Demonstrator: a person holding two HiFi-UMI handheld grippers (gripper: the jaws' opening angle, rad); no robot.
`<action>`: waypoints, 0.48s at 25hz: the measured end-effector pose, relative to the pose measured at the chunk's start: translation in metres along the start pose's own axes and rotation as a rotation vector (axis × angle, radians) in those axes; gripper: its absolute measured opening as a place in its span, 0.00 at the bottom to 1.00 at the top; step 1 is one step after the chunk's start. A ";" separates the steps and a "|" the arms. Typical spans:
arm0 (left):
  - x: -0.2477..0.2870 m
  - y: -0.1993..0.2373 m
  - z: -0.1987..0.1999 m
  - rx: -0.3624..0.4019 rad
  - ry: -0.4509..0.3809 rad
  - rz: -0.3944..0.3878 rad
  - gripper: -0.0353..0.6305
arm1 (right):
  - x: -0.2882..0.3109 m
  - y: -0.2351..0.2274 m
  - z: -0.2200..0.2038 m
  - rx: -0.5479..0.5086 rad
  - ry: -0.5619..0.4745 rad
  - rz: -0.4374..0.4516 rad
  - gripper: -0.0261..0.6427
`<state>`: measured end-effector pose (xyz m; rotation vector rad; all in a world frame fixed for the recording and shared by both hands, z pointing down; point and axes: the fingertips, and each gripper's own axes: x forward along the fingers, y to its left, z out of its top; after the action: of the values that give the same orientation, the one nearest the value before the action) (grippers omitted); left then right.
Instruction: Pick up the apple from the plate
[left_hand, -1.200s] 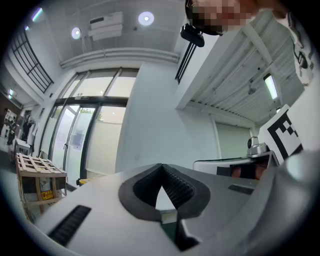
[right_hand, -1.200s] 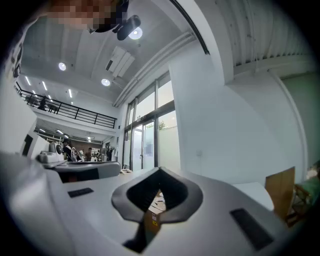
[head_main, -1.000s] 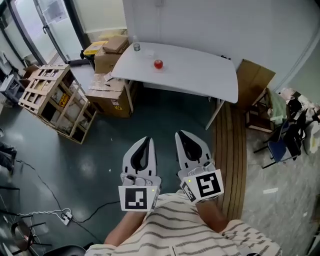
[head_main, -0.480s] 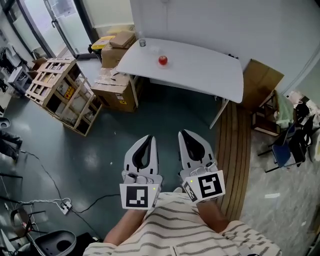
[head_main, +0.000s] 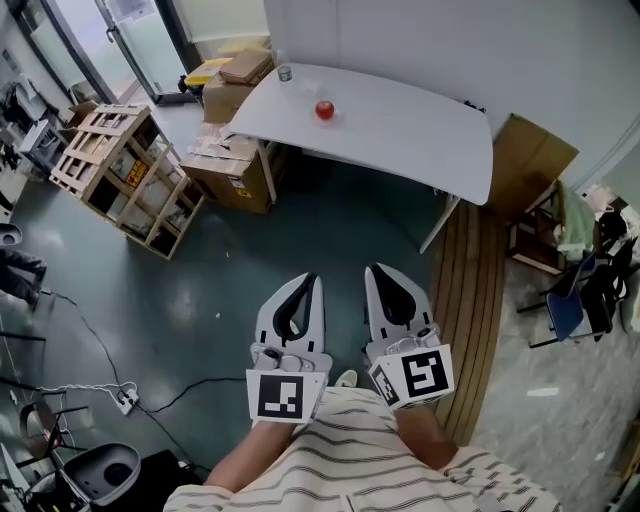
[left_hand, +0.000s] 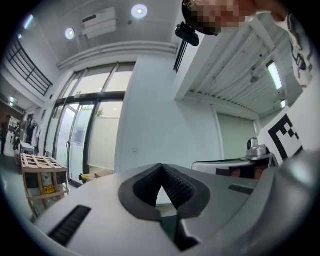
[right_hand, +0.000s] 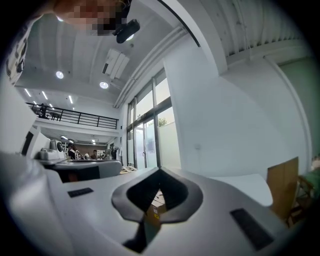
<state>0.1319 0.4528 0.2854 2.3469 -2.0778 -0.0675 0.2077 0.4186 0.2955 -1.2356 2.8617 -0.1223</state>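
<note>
Both claws are staying clenched on nothing: the left gripper (head_main: 308, 290) and the right gripper (head_main: 385, 280) are riding side by side, close in front of the person, over the dark floor. Ahead, the white table (head_main: 420, 135) is filling slightly more of the head view than a second ago, so the person seems to be walking up. The apple (head_main: 324, 110) is sitting on the table's far side, well apart from both claws; any plate beneath it is too small to make out. The approach is only starting.

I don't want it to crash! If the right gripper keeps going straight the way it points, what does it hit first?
Nothing close; the right gripper points over open floor. Far ahead, its view lines up with a cardboard box by the white table, probably first, though depth is unclear.
</note>
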 end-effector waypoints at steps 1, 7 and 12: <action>0.006 0.003 -0.003 -0.001 0.009 0.000 0.06 | 0.006 -0.003 -0.001 0.000 0.004 -0.002 0.05; 0.058 0.043 -0.019 -0.016 0.018 -0.009 0.06 | 0.065 -0.018 -0.010 -0.017 0.022 -0.017 0.05; 0.113 0.090 -0.027 -0.071 0.037 -0.048 0.06 | 0.130 -0.023 -0.004 -0.030 0.023 -0.017 0.05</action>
<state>0.0570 0.3289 0.3126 2.3379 -1.9692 -0.0953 0.1352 0.3080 0.3024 -1.2730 2.8834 -0.0944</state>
